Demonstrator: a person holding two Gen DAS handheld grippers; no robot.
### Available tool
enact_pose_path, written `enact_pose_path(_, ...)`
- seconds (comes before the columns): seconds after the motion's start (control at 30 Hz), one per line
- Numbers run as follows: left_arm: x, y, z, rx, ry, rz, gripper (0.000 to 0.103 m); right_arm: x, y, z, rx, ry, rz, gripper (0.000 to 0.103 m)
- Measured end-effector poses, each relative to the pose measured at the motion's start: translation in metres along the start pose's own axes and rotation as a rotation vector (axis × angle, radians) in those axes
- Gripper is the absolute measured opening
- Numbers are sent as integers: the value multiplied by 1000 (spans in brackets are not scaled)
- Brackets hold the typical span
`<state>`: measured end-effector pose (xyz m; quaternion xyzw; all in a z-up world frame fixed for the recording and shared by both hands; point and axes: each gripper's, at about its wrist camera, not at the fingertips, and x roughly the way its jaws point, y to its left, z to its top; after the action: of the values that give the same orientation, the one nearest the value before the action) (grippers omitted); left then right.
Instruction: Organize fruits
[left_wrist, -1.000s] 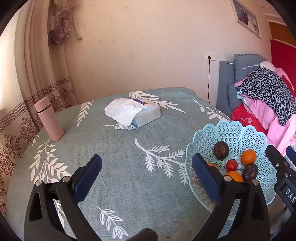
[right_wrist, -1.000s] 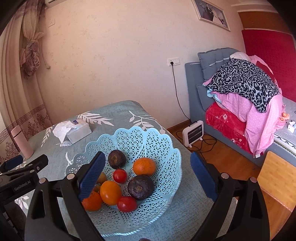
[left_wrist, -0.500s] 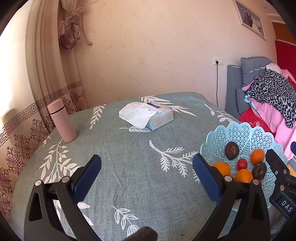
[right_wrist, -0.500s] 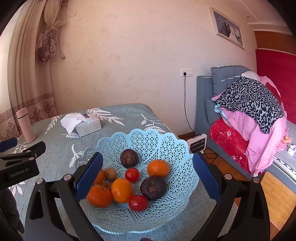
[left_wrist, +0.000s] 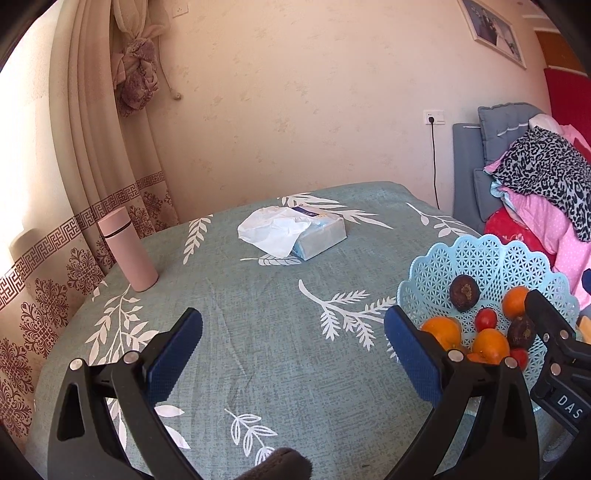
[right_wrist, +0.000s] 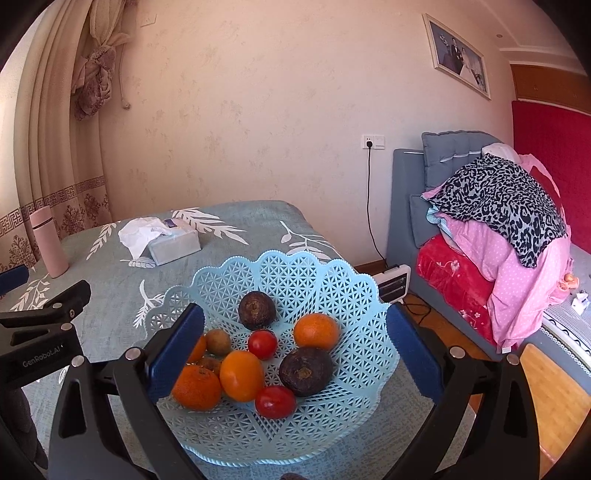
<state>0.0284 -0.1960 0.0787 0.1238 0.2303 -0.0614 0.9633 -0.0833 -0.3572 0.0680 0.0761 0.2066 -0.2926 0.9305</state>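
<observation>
Both grippers hang over the table (left_wrist: 258, 332) with jaws spread wide and nothing between them. The left gripper (left_wrist: 293, 341) faces the bare cloth at the table's middle; the right gripper (right_wrist: 295, 341) points down into the basket (right_wrist: 295, 280), its blue pads framing the fruit. The basket sits at the table's right edge, near the bed (right_wrist: 461, 258). In it lie three oranges (right_wrist: 242, 374), two tomatoes (right_wrist: 262, 344), two dark round fruits (right_wrist: 306, 370) and a small brown fruit (right_wrist: 218, 342). The right gripper's left finger hides part of another orange fruit, and a brownish one behind the front oranges is too covered to name. From the left wrist, its own right finger and the other gripper cut off the basket's lower half. The basket is pale blue plastic lattice with a scalloped rim; the cloth is woven grey-green with white leaf sprays. A pink cylindrical flask (left_wrist: 127, 253) stands upright far left, and a tissue pack (left_wrist: 295, 234) lies beyond the middle.
</observation>
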Motion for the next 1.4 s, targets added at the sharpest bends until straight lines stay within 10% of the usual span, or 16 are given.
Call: enact_pose_path(1.4, 5, -11, -7, 44, 17, -1, 98, 4, -1, -1, -5, 21, -6, 100)
